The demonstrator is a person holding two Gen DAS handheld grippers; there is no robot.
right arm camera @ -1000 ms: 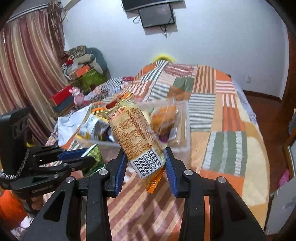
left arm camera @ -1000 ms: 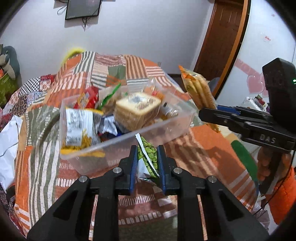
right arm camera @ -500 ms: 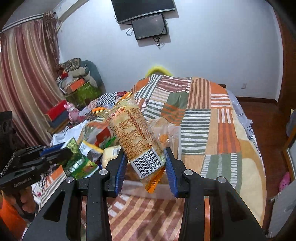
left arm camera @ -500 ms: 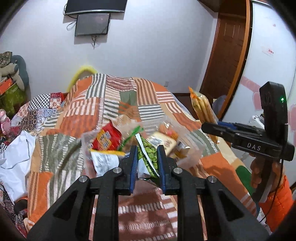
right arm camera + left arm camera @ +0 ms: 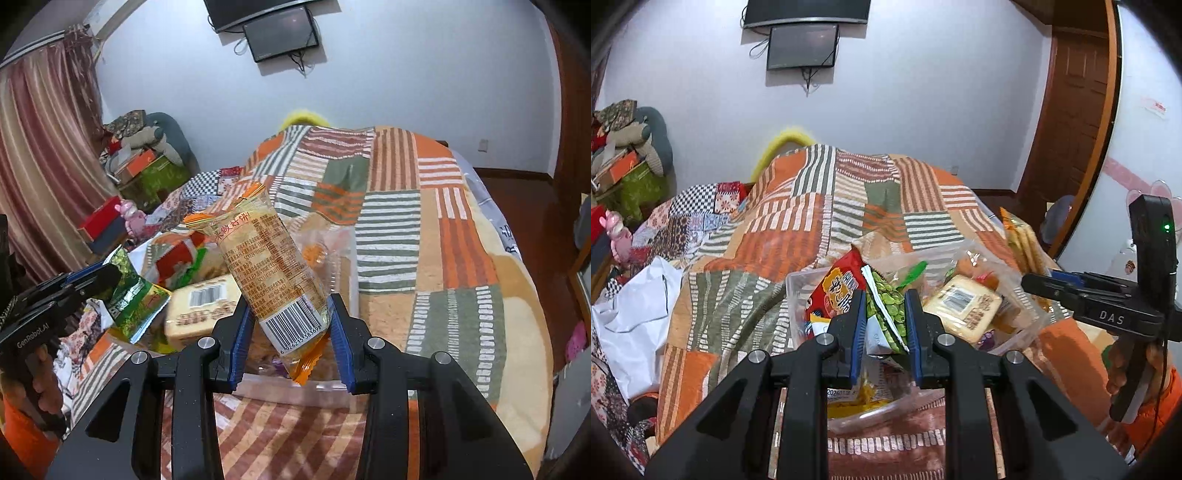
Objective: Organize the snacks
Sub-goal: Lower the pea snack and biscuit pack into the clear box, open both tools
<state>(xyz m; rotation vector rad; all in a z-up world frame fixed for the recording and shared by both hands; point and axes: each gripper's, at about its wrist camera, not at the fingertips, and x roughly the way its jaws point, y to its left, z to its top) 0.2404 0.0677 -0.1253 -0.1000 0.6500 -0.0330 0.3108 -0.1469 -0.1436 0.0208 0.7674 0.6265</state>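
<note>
My left gripper [image 5: 885, 325] is shut on a green pea snack packet [image 5: 886, 314], held over the near edge of a clear plastic bin [image 5: 1015, 343] on the bed. The bin holds several snacks: a red packet [image 5: 838, 291], a tan cracker block [image 5: 964, 308]. My right gripper [image 5: 291, 339] is shut on a long orange biscuit packet [image 5: 273, 273], held upright over the bin's near rim [image 5: 325, 391]. The left gripper with the green packet [image 5: 129, 295] shows at the left in the right wrist view. The right gripper [image 5: 1052, 284] shows at the right in the left wrist view.
The bin sits on a patchwork striped bedspread [image 5: 820, 206]. A white bag [image 5: 635, 317] lies at the bed's left edge. Boxes and toys [image 5: 140, 162] are stacked by the curtain. A wooden door [image 5: 1071, 110] stands at the far right.
Both grippers have risen and tilted up, still holding their packets. The bin now sits lower and closer under the fingers in both views.
</note>
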